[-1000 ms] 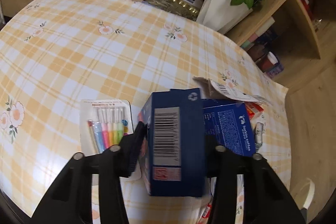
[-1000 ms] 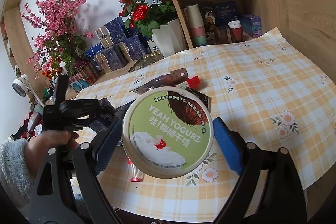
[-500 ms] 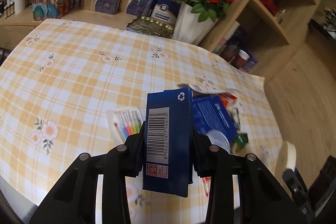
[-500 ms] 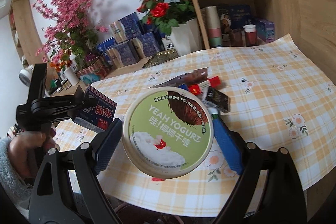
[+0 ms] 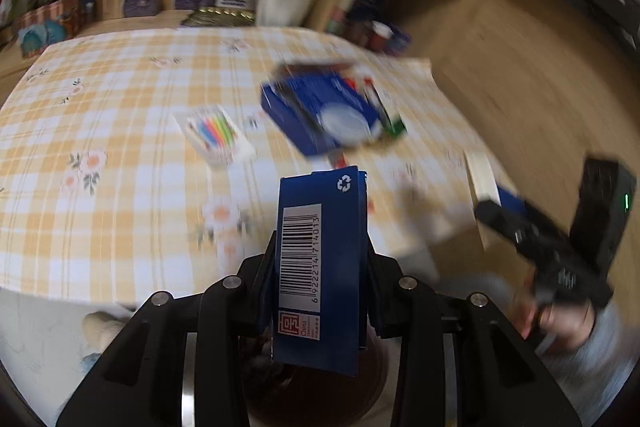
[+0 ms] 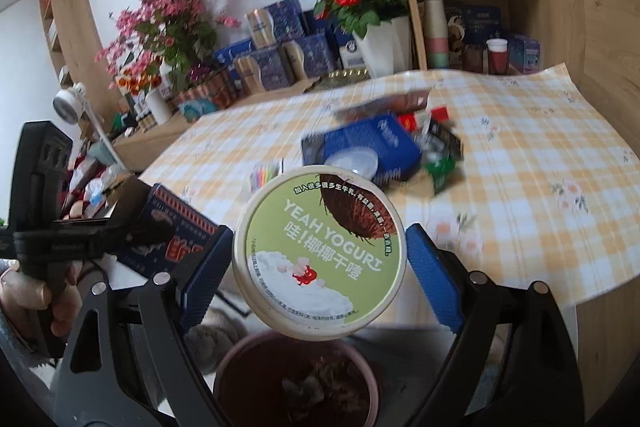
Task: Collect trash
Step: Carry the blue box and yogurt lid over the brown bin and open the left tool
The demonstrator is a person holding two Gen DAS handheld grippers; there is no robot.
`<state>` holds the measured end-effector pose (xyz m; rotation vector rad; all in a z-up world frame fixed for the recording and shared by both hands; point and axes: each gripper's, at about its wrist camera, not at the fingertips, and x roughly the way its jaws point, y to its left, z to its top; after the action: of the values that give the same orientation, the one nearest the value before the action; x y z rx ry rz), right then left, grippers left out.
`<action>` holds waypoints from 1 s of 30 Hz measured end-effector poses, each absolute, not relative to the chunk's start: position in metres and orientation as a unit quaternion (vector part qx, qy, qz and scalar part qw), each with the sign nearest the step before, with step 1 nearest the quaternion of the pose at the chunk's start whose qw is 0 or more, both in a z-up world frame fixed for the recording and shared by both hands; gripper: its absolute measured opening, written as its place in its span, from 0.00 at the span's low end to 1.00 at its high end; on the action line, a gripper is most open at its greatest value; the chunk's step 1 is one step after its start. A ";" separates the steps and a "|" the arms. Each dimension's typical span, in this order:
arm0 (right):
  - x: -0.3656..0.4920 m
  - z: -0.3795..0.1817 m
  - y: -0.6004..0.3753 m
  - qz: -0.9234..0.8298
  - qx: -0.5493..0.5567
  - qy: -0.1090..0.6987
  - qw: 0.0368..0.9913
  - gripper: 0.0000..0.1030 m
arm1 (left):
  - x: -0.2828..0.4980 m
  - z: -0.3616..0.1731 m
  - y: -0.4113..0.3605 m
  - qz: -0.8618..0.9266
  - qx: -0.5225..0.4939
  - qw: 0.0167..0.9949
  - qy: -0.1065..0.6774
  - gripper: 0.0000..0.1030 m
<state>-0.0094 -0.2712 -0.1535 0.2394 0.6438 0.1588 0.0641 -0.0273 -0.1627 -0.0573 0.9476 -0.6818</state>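
The left claw pinches a small blue box with a barcode on it, one black finger pressed on each side. Its jaws have just been closing, and the box sits tight between them. The box is up in the air, off the near edge of the counter, and a dark round bin shows below it. The right claw is spread wide around a round yogurt tub with a green lid. Its blue pads press on both sides of the tub and hold it up. The tub hangs right over the dark bin, which has some scraps inside. A hand in a fuzzy grey sleeve holds the left claw at the left side of the right view, and the blue box sticks out of it there. On the counter, with its yellow checked cloth with little flowers, more trash lies in a heap: a big blue box, a clear round lid leaning on it, and some red, black and green wrappers just beside it. A pack of bright pens lies near the heap. A white pot of red roses stands past the far edge of the counter.
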 end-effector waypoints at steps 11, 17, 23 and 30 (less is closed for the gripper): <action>-0.043 -0.198 -0.240 0.111 0.126 0.363 0.917 0.84 | 0.012 -0.249 -0.026 -0.331 0.025 0.777 0.534 0.35; -0.041 -0.214 -0.236 0.121 0.142 0.380 0.906 0.84 | 0.024 -0.291 -0.036 -0.302 0.049 0.754 0.582 0.35; -0.040 -0.225 -0.244 0.115 0.160 0.392 0.899 0.84 | 0.028 -0.339 -0.063 -0.283 0.105 0.723 0.621 0.35; -0.041 -0.231 -0.258 0.097 0.178 0.398 0.895 0.84 | 0.038 -0.365 -0.076 -0.268 0.133 0.717 0.629 0.45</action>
<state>-0.0413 -0.2584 -0.2311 0.3687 0.8241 0.2016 0.0376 -0.0757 -0.3649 0.2950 1.3916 -0.5930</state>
